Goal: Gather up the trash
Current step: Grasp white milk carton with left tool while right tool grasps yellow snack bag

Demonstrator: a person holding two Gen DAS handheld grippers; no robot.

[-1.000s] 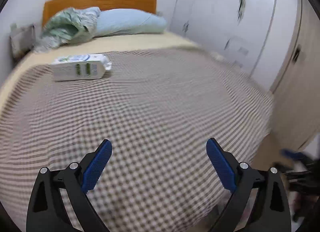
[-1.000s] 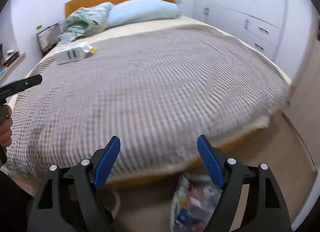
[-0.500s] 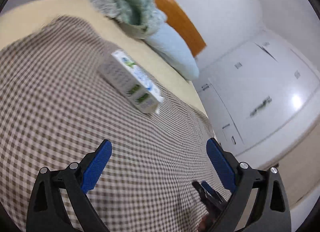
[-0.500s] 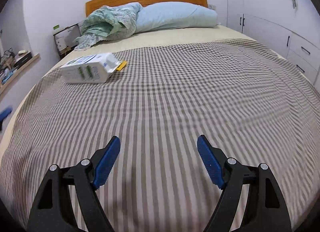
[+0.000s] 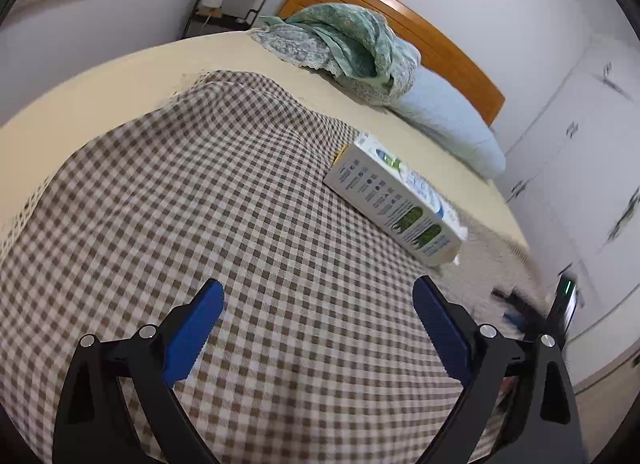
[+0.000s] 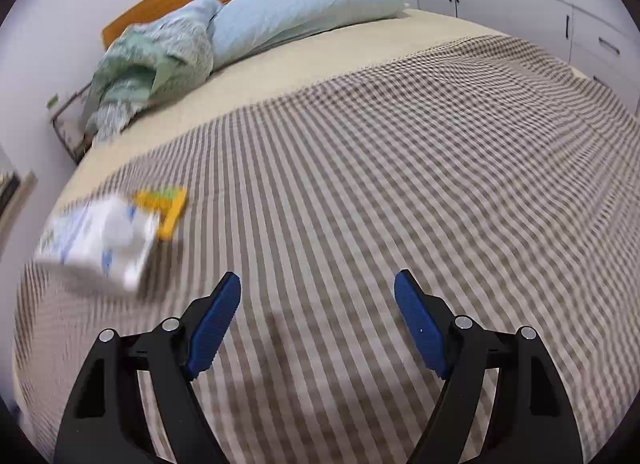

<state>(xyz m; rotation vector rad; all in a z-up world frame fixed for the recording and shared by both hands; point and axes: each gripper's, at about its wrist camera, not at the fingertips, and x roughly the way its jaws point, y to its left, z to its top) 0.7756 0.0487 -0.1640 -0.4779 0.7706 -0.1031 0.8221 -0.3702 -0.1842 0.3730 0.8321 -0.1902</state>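
Approach to the trash on the bed. Both grippers have swung in over the checked blanket [image 5: 224,200] since a second ago, when the right one looked at the floor beside the bed. The carton [image 5: 394,200], then far off near the headboard end, now lies just ahead of each, so a pick-up seems to be the step in hand. The left gripper [image 5: 318,304] and the right gripper [image 6: 318,296] both stand wide, with nothing between the blue pads [image 5: 192,330]. The carton is a long white box with green and blue print, lying on its side on the blanket near the blanket's upper edge. A small yellow wrapper [image 6: 166,206] lies touching its end, toward the pale blue pillow [image 6: 296,10].
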